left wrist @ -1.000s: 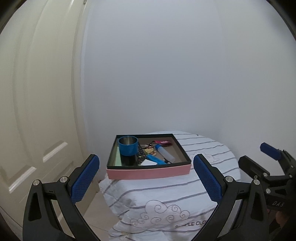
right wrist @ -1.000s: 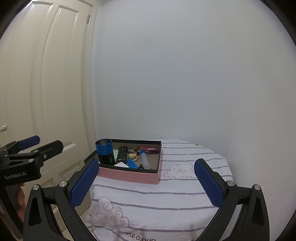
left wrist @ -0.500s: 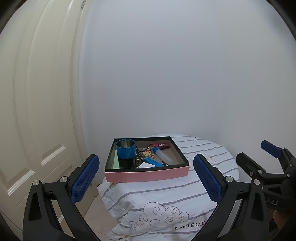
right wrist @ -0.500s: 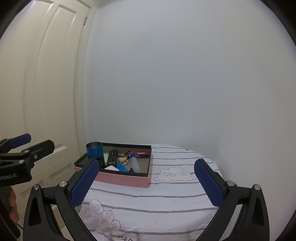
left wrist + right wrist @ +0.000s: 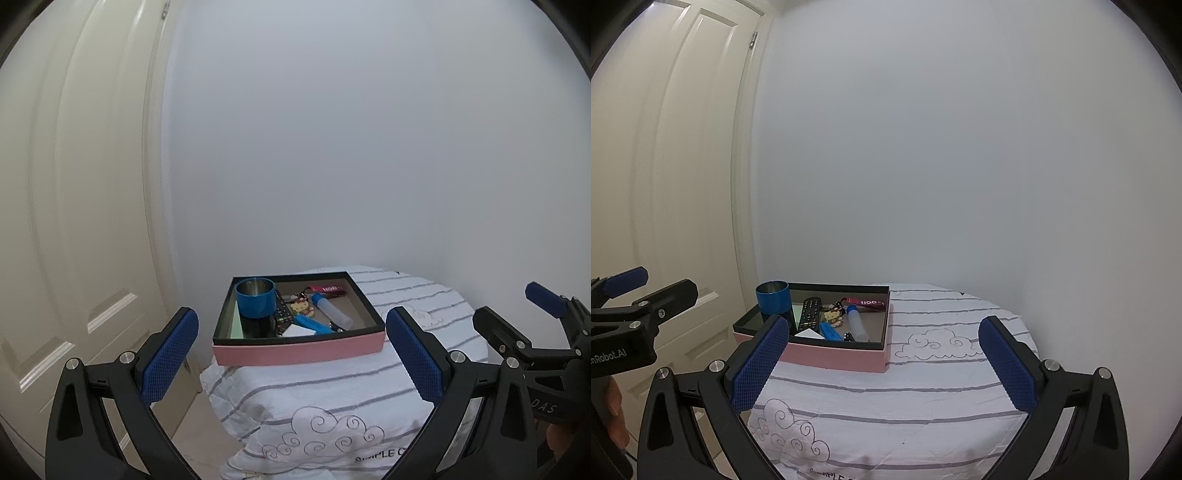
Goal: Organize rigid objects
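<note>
**Box of hard odds and ends, both grippers wide and empty**

The pink box [image 5: 299,352] with its black inner rim sits at the left edge of the small table, its corner overhanging slightly. Inside: a blue metal cup [image 5: 255,298] upright in the near-left corner, a black remote [image 5: 809,318] beside it, a cartoon keychain [image 5: 833,316], a blue marker-like stick [image 5: 312,324], a white bottle with blue cap [image 5: 331,310], a magenta strap [image 5: 868,302] at the back.

Handling, judged: everything looks light and stiff. The cup is smooth, likely slippery; grip across the rim wall. Take the remote across its narrow width. The bottle may roll.

Left gripper [image 5: 291,358] and right gripper [image 5: 882,367] both hang well short of the box, jaws spread wide, holding nothing.

A striped white cloth [image 5: 905,406] with cloud embroidery covers the table; soft, could bunch. Plain wall behind, panelled door [image 5: 74,221] to the left.
</note>
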Action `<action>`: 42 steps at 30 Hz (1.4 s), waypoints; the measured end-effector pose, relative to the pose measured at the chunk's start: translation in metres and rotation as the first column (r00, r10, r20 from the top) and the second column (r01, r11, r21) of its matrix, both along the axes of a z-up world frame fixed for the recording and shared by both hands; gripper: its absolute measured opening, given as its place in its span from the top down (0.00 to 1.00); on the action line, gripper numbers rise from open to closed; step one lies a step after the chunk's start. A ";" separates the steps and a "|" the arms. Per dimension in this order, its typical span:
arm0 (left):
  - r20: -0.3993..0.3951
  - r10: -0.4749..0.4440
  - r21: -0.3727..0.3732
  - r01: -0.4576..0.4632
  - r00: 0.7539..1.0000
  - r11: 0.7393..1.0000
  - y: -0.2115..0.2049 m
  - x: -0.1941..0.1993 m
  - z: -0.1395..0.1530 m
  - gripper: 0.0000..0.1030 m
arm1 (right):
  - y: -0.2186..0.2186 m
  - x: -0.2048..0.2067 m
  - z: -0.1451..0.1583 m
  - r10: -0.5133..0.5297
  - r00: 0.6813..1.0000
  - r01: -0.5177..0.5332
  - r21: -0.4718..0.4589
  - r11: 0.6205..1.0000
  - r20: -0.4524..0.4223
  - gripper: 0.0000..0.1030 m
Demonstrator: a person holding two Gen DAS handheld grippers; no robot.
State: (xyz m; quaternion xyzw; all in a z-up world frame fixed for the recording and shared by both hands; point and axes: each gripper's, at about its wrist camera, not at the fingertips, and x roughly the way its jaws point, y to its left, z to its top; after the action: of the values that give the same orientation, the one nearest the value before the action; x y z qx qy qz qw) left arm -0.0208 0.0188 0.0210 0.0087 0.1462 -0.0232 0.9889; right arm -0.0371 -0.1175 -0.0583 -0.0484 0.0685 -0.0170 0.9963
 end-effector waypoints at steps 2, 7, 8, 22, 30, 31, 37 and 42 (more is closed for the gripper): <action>0.019 -0.002 0.005 0.002 1.000 1.000 -0.001 0.000 -0.001 0.00 | 0.000 0.003 0.000 -0.001 1.000 0.001 0.001 1.000 -0.004 0.00; 0.021 -0.010 0.022 0.010 1.000 1.000 -0.005 0.005 -0.004 0.00 | 0.000 0.011 -0.003 -0.003 1.000 0.003 0.007 1.000 -0.020 0.00; 0.014 -0.013 0.026 0.012 1.000 1.000 -0.006 0.007 -0.005 0.00 | 0.000 0.012 -0.003 -0.003 1.000 0.003 0.008 1.000 -0.024 0.00; -0.125 0.002 0.038 0.003 0.992 0.999 -0.024 0.053 -0.014 0.00 | -0.014 0.047 -0.006 -0.001 0.997 0.004 0.040 0.999 -0.078 0.00; -0.140 0.040 0.056 -0.033 0.989 0.998 -0.037 0.077 -0.014 0.00 | -0.027 0.076 -0.003 0.025 0.996 -0.018 0.076 0.997 -0.090 0.00; -0.139 0.045 0.059 -0.037 0.989 0.998 -0.039 0.080 -0.013 0.00 | -0.028 0.079 -0.003 0.024 0.996 -0.018 0.076 0.997 -0.089 0.00; -0.122 0.064 0.055 -0.058 0.990 0.997 -0.046 0.086 -0.013 0.00 | -0.033 0.086 0.000 0.018 0.997 -0.013 0.072 0.997 -0.069 0.00; -0.001 0.093 -0.016 -0.093 0.996 0.996 -0.041 0.074 -0.005 0.00 | -0.031 0.075 0.007 -0.025 0.999 0.024 0.028 0.999 0.039 0.00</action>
State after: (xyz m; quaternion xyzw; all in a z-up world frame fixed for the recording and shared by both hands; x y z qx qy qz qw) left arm 0.0530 -0.0218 0.0163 -0.0061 0.1464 0.0214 0.9890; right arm 0.0376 -0.1487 -0.0518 -0.0333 0.0496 -0.0293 0.9978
